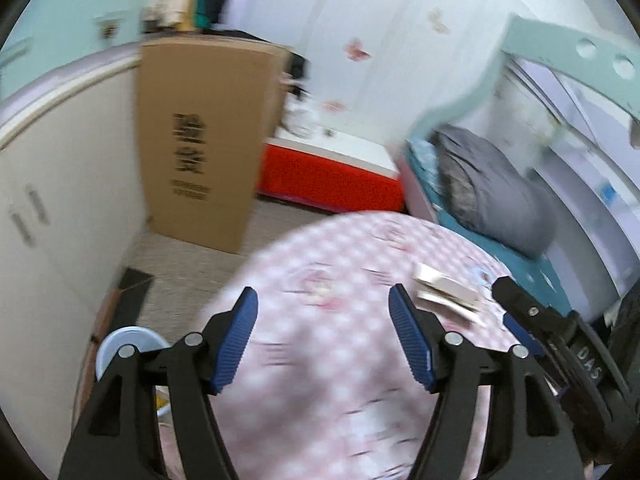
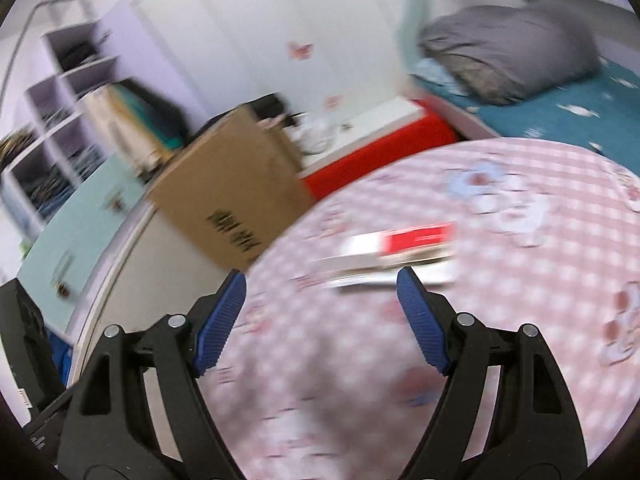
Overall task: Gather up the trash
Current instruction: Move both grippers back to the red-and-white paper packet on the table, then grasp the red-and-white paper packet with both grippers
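My right claw (image 2: 321,280) hung over the desk (image 2: 540,280), the flat box (image 2: 400,248) lying just ahead of it. Off the desk's far left edge stood the cardboard carton (image 2: 236,196) on the floor, the low bench (image 2: 380,136) behind, the bed (image 2: 560,112) to the right.

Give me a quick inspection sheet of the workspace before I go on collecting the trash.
Surface: round table under a pink checked cloth.
Job's things: red-and-white flat box lying on the cloth; blurred.
Clutter: nothing else seen on the table.
Grippers: left gripper open, empty; right gripper open, empty, box just beyond its fingertips.
Cables: nothing seen.
Surroundings: cardboard carton, red-and-white chest, grey pillow on the bed, pale blue bin on the floor.
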Demonstrator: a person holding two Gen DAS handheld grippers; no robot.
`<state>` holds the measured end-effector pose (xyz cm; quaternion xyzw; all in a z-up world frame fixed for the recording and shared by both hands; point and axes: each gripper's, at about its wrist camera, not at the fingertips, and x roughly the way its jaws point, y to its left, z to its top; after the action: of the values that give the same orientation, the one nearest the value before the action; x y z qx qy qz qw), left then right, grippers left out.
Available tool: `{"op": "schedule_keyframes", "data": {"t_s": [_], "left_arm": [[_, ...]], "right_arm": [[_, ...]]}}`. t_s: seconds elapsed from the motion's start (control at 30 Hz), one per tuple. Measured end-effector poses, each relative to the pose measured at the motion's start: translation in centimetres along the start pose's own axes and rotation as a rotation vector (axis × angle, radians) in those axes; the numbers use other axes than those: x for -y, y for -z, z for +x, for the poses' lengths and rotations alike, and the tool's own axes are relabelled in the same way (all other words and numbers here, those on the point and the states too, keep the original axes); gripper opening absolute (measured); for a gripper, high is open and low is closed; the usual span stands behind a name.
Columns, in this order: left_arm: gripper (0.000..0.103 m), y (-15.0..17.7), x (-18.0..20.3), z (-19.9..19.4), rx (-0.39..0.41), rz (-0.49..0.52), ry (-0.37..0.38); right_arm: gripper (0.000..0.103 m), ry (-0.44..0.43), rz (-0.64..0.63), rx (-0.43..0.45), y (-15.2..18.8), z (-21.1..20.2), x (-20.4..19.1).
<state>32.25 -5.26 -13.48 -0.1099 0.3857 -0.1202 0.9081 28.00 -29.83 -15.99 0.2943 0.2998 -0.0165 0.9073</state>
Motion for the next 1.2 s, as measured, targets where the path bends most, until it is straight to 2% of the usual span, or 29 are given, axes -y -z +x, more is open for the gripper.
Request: {"op": "schedule_keyframes", "data": {"t_s": [0.1, 0.23, 0.4, 0.5, 0.63, 0.67, 0.73, 0.77, 0.8, 0.83, 1.03, 1.2], "left_arm": [[0.069, 0.4, 3.5, 2.6, -0.031, 0.038, 0.023], [0.069, 0.4, 5.6, 5.6, -0.052, 0.036, 0.038], [0.069, -0.2, 6.3, 8.7, -0.059, -0.006, 0.044], [0.069, -0.6, 6.5, 9.8, -0.05, -0.033, 0.034], [0.067, -1.0, 6.9, 11.6, -0.079, -0.049, 0.05], [0.064, -1.0, 7.2, 12.0, -0.081, -0.041, 0.051], [0.052, -0.8, 7.5, 12.7, -0.095, -0.028, 0.062], [0.047, -0.7, 7.5, 13.1, -0.105, -0.026, 0.068], [0.035, -0.5, 7.5, 13.7, -0.125, -0.024, 0.081], [0.021, -0.3, 7.6, 14.0, -0.139, -0.024, 0.089], [0.011, 0.3, 7.4, 13.4, -0.121, 0.002, 0.089], [0.011, 0.4, 6.2, 11.2, -0.098, -0.005, 0.092]], "right_arm": [[0.077, 0.018, 0.069, -0.003, -0.8, 0.5, 3.5], [0.077, 0.011, 0.126, -0.021, -1.5, 1.5, 6.3], [0.076, -0.002, 0.146, -0.045, -1.9, 3.3, 7.2], [0.07, -0.022, 0.161, -0.071, -1.9, 4.5, 7.6], [0.062, -0.02, 0.132, -0.069, -1.6, 5.2, 7.0], [0.06, -0.023, 0.125, -0.073, -1.7, 5.4, 7.0], [0.045, -0.036, 0.11, -0.1, -1.7, 6.0, 6.7], [0.042, -0.041, 0.104, -0.108, -1.6, 6.2, 6.5], [0.038, -0.038, 0.092, -0.119, -1.5, 6.3, 6.4], [0.037, -0.034, 0.083, -0.115, -1.5, 6.3, 6.2], [0.037, -0.051, 0.046, -0.101, -1.4, 5.4, 5.0], [0.037, -0.079, -0.005, -0.088, -1.1, 4.2, 2.7]]}}
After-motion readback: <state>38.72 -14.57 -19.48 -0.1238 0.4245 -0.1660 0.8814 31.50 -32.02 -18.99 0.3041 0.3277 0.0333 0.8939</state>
